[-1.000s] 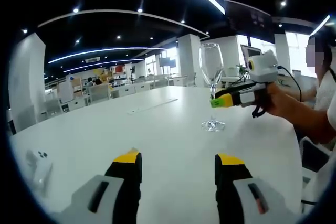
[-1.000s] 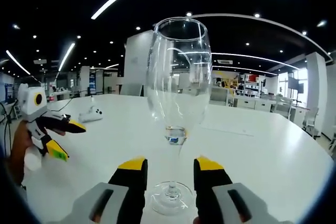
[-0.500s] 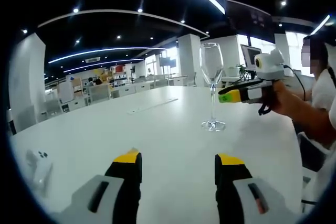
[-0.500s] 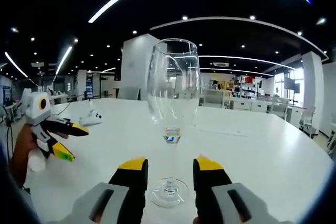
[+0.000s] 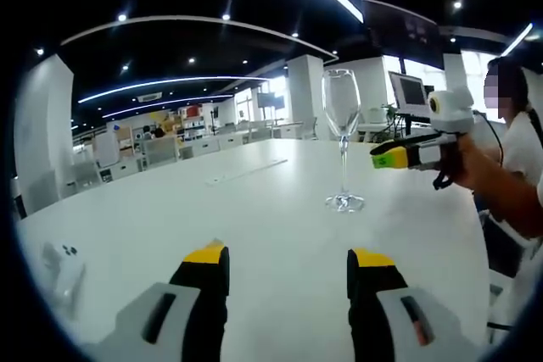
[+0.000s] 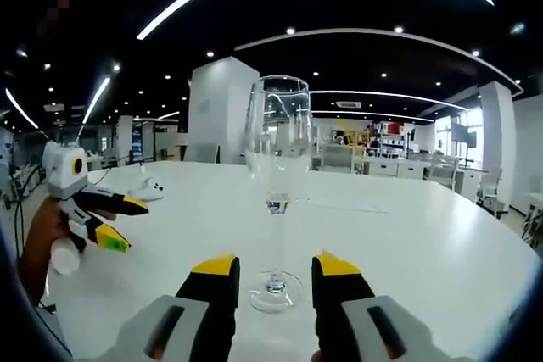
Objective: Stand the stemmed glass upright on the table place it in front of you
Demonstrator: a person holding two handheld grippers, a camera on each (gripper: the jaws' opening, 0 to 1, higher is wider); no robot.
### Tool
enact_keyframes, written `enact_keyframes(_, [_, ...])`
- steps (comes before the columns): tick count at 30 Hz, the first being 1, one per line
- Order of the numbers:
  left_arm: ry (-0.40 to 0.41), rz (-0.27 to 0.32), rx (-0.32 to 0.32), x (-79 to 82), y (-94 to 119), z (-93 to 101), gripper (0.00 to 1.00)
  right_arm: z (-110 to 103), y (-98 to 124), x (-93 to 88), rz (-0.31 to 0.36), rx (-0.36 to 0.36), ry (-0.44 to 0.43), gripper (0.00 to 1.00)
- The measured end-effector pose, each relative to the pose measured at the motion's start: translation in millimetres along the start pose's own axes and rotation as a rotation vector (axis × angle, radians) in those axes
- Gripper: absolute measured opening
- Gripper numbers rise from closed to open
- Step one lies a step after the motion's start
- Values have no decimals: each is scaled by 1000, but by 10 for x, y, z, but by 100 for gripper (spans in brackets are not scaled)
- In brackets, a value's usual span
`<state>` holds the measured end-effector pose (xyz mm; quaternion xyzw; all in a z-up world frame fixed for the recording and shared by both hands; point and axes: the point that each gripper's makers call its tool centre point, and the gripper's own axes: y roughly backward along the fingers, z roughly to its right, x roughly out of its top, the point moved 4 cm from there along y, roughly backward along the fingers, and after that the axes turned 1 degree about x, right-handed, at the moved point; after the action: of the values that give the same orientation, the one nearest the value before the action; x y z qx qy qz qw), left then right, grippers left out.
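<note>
Left gripper view: stemmed glass (image 5: 342, 137) stands upright on the white tabletop (image 5: 254, 218), foot flat. Left tongs (image 5: 288, 264) spread, holding nothing. Right tongs (image 5: 383, 158) beside the stem, apart from it.

Right gripper view: right tongs (image 6: 271, 267) spread, glass foot between the tips, untouched. Placement looks done; next, withdraw clear without clipping the stem.

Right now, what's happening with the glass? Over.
Both grippers open, holding nothing. Clear stemmed glass upright on white table. Right gripper beside it, apart.
</note>
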<state>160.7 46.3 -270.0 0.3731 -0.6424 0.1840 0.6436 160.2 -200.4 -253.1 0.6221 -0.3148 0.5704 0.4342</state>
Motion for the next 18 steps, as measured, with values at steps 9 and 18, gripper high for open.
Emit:
enact_keyframes(9, [0, 0, 0, -1, 6, 0, 56, 10, 72, -18, 2, -16, -7, 37])
enact_keyframes(18, [0, 0, 1, -4, 13, -4, 56, 7, 151, -31, 6, -24, -20, 37])
